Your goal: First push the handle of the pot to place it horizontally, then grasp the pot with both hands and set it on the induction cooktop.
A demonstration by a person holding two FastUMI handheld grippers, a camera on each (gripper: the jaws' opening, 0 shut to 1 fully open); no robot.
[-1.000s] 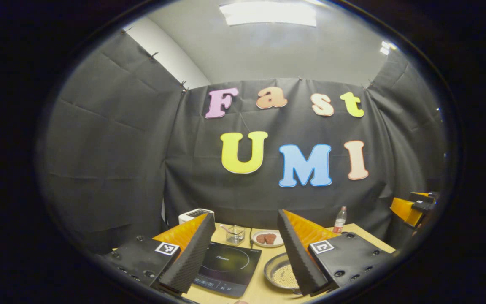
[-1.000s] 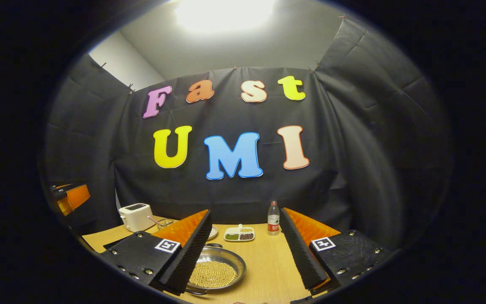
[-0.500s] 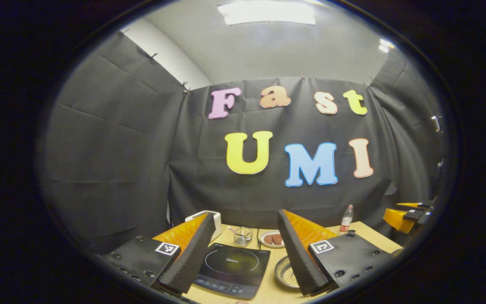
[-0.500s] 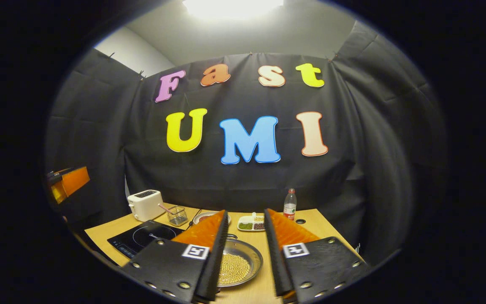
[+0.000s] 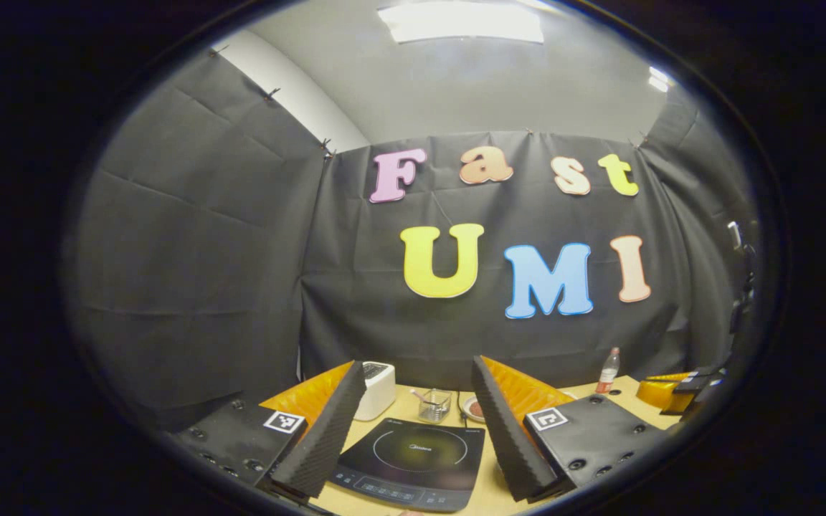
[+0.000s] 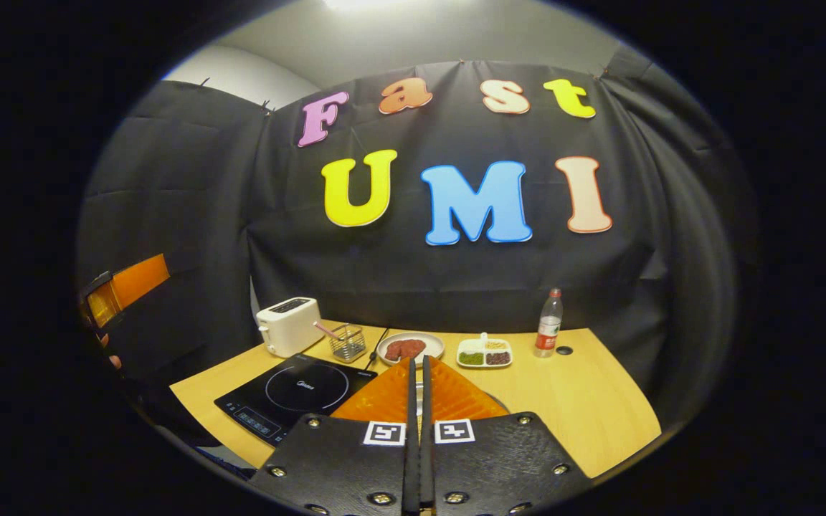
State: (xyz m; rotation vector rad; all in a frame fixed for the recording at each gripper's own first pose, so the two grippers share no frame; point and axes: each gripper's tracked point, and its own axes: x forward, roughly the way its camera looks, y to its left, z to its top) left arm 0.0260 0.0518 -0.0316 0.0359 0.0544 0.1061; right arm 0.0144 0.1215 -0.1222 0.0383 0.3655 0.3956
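Observation:
The black induction cooktop (image 5: 413,462) lies on the wooden table between the fingers of my left gripper (image 5: 416,364), which is open, holds nothing and hovers above it. In the right gripper view the cooktop (image 6: 291,393) sits at the left of the table. My right gripper (image 6: 418,360) is shut, its fingers pressed together with nothing between them. The pot is hidden behind those fingers. The right gripper (image 5: 678,387) also appears at the far right of the left gripper view. The left gripper (image 6: 126,287) appears at the left edge of the right gripper view.
Along the back of the table (image 6: 585,401) stand a white toaster (image 6: 287,326), a small wire basket (image 6: 347,342), a plate of meat (image 6: 409,347), a divided dish (image 6: 485,353) and a water bottle (image 6: 548,324). The black cloth wall rises behind.
My right gripper went from open to shut and tilted down towards the table, covering the pot. My left gripper swung left, so the pot slid out of its view and the cooktop centred.

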